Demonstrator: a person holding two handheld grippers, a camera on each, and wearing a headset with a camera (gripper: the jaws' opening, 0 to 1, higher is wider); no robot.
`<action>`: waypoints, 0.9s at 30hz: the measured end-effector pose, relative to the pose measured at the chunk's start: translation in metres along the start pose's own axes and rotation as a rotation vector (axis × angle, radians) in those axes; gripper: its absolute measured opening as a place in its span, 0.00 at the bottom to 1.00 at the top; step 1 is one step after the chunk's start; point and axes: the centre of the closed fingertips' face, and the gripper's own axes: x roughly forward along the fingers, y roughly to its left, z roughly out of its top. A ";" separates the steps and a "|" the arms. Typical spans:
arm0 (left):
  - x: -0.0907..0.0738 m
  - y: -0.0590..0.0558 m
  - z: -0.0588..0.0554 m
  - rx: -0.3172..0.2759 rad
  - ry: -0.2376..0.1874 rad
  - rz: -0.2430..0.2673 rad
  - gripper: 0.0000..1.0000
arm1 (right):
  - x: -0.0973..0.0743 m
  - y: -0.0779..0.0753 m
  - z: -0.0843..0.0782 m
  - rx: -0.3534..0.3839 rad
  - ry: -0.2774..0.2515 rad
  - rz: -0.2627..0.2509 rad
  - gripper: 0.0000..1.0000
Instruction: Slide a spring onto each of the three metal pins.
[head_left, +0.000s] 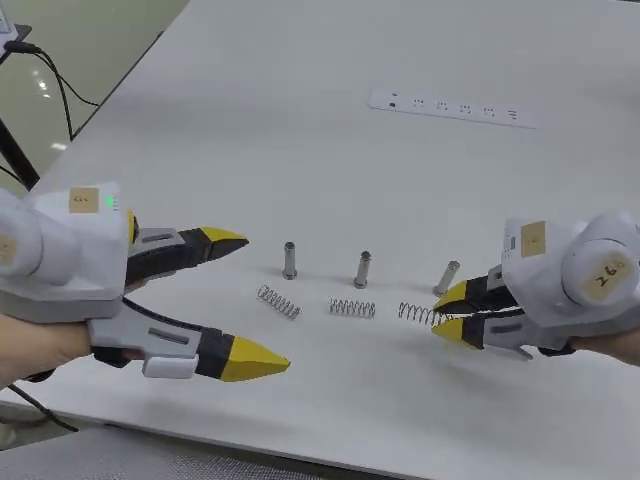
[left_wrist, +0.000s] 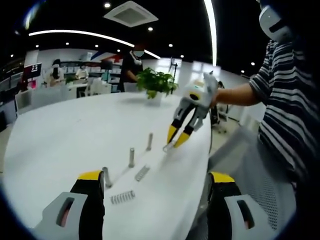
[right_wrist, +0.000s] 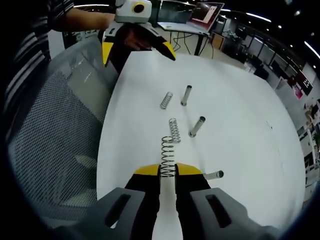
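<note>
Silver wire first: clamping right gripper (head_left: 436, 316) jaws on one end of the rightmost thin coil spring (head_left: 415, 313), holding left gripper (left_wrist: 156, 177) jaws wide apart, next likely lifting it over the nearest grey metal pin (head_left: 447, 277).

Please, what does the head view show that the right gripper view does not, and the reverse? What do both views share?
Head view, not the right gripper view: a white power strip lying on the far part of the table.

Right gripper view, not the head view: a grey mesh chair, an open laptop on a far desk, and the person's striped clothing.

Both: the three metal pins, the three springs, the left gripper with jaws wide apart, and the right gripper closed on one end of the rightmost spring.
</note>
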 end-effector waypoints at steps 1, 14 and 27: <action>0.003 -0.002 0.002 0.000 -0.008 -0.014 0.80 | 0.000 0.001 0.003 -0.007 -0.003 0.005 0.08; 0.047 -0.020 0.006 0.027 0.009 -0.176 0.49 | -0.001 0.007 0.021 -0.049 -0.021 0.014 0.08; 0.082 -0.029 0.004 0.041 0.020 -0.238 0.33 | -0.003 0.012 0.028 -0.075 -0.024 0.024 0.08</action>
